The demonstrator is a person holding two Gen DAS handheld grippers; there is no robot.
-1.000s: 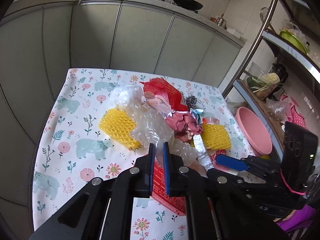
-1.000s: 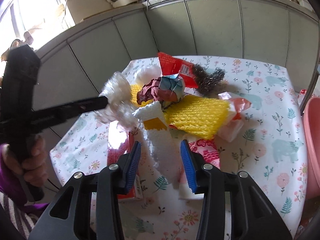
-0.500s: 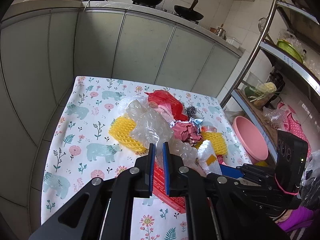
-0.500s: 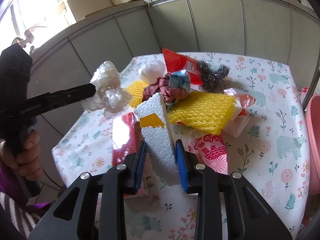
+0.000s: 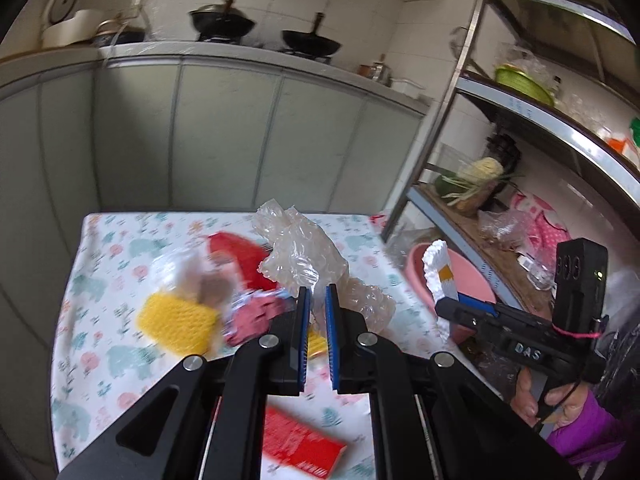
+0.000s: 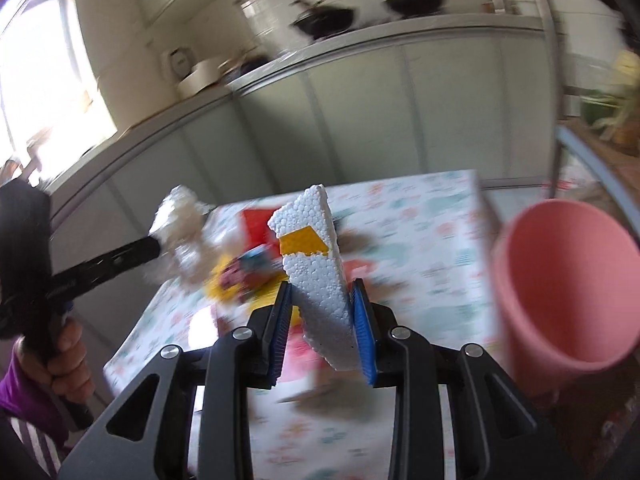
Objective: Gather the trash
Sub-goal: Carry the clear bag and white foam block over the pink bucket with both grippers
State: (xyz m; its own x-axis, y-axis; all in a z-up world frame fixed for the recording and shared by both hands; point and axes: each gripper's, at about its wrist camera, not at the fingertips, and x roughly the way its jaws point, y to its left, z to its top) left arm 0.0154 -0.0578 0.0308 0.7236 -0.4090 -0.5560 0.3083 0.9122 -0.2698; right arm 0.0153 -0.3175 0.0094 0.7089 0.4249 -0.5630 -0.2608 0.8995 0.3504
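My left gripper (image 5: 316,296) is shut on a crumpled clear plastic wrap (image 5: 300,252), which hangs in the air above the table. My right gripper (image 6: 322,292) is shut on a white foam block (image 6: 316,264) with a yellow patch, lifted off the table; the same foam block (image 5: 438,276) shows in the left wrist view in front of the pink bucket (image 5: 460,276). In the right wrist view the pink bucket (image 6: 568,292) stands just right of the foam. On the table lie a yellow foam net (image 5: 176,320), a red wrapper (image 5: 236,252) and other scraps, all blurred.
The table has a floral cloth (image 5: 120,360) and a red packet (image 5: 304,444) near its front edge. Grey kitchen cabinets (image 5: 224,132) stand behind it. A metal shelf rack (image 5: 520,112) with vegetables rises on the right. A hand in a purple sleeve (image 5: 576,428) holds the right gripper.
Both grippers have risen from the pile. The left one carries the plastic wrap up; the right one closed on the foam block and swung it right toward the pink bucket.
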